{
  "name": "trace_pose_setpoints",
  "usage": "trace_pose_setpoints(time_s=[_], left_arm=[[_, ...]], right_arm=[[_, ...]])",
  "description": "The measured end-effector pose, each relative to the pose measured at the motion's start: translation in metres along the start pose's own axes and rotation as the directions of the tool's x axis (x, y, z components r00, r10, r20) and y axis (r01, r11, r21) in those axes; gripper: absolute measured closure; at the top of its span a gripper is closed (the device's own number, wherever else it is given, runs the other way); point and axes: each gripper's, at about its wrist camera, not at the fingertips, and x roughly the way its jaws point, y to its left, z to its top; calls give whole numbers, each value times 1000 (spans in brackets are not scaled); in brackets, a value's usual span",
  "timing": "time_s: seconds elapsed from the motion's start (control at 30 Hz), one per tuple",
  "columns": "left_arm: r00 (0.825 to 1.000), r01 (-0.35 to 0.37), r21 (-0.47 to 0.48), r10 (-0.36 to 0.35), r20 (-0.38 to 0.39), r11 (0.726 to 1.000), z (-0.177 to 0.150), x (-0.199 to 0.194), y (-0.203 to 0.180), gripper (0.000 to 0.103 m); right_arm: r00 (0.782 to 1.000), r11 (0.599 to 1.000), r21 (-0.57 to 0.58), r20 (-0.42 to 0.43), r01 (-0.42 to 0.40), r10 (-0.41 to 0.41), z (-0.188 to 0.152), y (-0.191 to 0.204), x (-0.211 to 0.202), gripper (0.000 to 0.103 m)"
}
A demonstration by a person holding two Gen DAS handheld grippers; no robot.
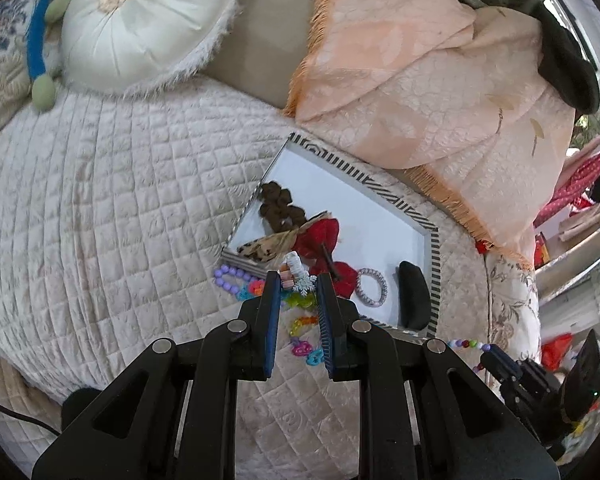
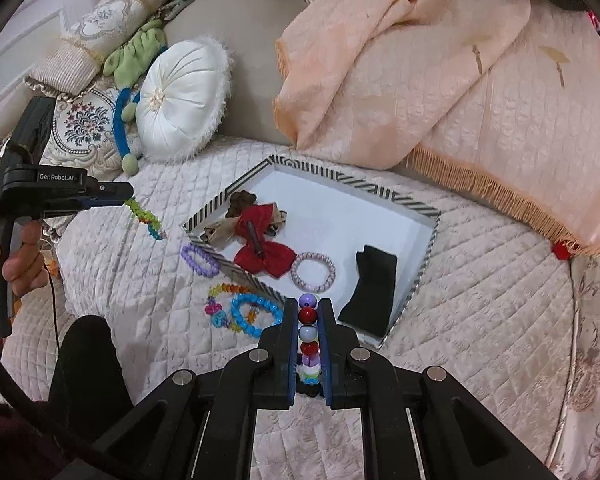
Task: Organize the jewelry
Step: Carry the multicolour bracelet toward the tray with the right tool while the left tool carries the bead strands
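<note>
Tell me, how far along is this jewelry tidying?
Partly done: the striped tray already holds a red bow and pink ring. The left gripper and right gripper each hold beads. A purple bracelet and blue bracelet remain outside.

Both wrist cameras look steeply down along their fingers, sharing the striped tray.

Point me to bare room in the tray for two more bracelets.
The tray is bare across its white floor along the far striped rim, and in the strip between the pink coil band and the black cloth. Its left corner is crowded: red bow over brown and leopard pieces. Outside, the quilt right of the tray is bare; beads clutter the near-left edge.
</note>
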Motion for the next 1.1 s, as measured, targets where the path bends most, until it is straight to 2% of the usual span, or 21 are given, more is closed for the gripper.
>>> trace_pose_setpoints(time_s=[0.37, 1.1], left_arm=[[998, -56, 65, 54, 29, 996, 19, 12, -22, 86], [989, -145, 154, 142, 30, 977, 54, 64, -59, 86]], right_arm=[[999, 1000, -4, 10, 31, -31, 26, -14, 3, 94], [997, 997, 8, -25, 71, -71, 73, -49, 50, 94]])
